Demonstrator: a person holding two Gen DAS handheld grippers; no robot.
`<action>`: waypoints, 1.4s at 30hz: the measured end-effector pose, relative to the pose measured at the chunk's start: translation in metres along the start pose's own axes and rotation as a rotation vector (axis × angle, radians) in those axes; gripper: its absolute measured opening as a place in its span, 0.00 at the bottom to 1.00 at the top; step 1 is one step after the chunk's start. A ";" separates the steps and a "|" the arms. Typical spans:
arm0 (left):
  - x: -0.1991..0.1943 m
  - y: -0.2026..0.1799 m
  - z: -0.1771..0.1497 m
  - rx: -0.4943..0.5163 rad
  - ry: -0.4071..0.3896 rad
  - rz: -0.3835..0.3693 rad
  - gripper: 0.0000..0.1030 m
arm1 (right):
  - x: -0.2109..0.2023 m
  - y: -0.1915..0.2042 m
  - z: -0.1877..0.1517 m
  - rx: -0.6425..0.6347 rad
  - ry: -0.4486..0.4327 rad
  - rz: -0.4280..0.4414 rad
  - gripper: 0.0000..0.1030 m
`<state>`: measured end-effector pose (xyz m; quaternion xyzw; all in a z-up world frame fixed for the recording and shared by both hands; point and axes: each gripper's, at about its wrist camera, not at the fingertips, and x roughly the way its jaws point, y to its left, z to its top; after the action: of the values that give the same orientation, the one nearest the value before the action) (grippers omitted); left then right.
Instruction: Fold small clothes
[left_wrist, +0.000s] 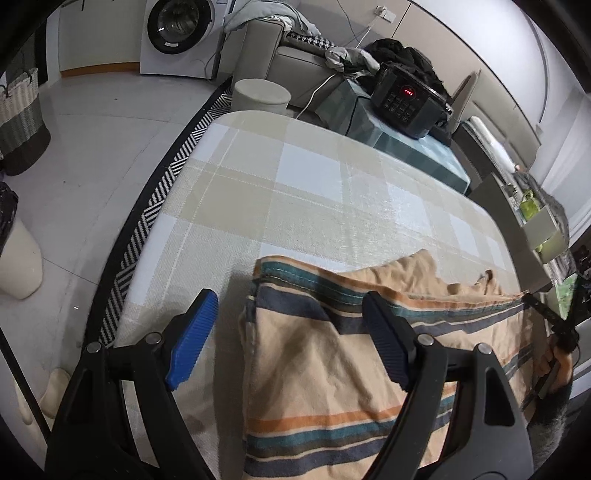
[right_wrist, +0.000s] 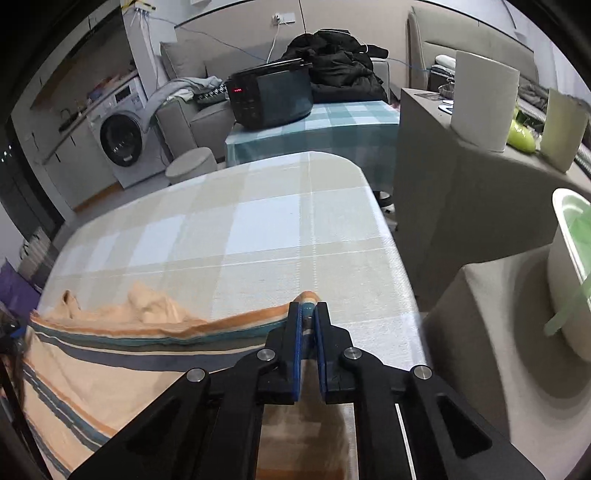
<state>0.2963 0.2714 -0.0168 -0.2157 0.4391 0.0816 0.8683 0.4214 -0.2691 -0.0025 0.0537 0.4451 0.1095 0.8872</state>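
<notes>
A small peach garment with teal, navy and orange stripes lies at the near end of the table, which is covered by a beige-and-white checked cloth. My left gripper hangs open over the garment's left corner, with the striped hem between its blue pads but not touched by them. In the right wrist view my right gripper is shut on the garment's right hem corner, and the hem stretches taut to the left. The right gripper also shows at the far right of the left wrist view.
A black appliance with a red display stands on a teal checked table behind. A round stool, a washing machine and a woven basket lie to the left. A grey counter with a paper roll stands on the right.
</notes>
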 end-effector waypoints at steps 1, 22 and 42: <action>0.002 0.000 0.001 0.006 0.005 -0.002 0.76 | -0.001 -0.001 0.000 0.004 -0.007 0.008 0.07; -0.014 -0.007 0.009 0.055 -0.116 -0.063 0.04 | 0.002 0.000 -0.005 0.011 -0.022 0.113 0.05; -0.013 0.002 0.020 0.011 -0.133 -0.087 0.04 | -0.036 -0.022 0.005 0.120 -0.215 0.142 0.05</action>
<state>0.3026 0.2829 0.0032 -0.2239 0.3711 0.0557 0.8995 0.4082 -0.2989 0.0246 0.1494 0.3481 0.1385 0.9150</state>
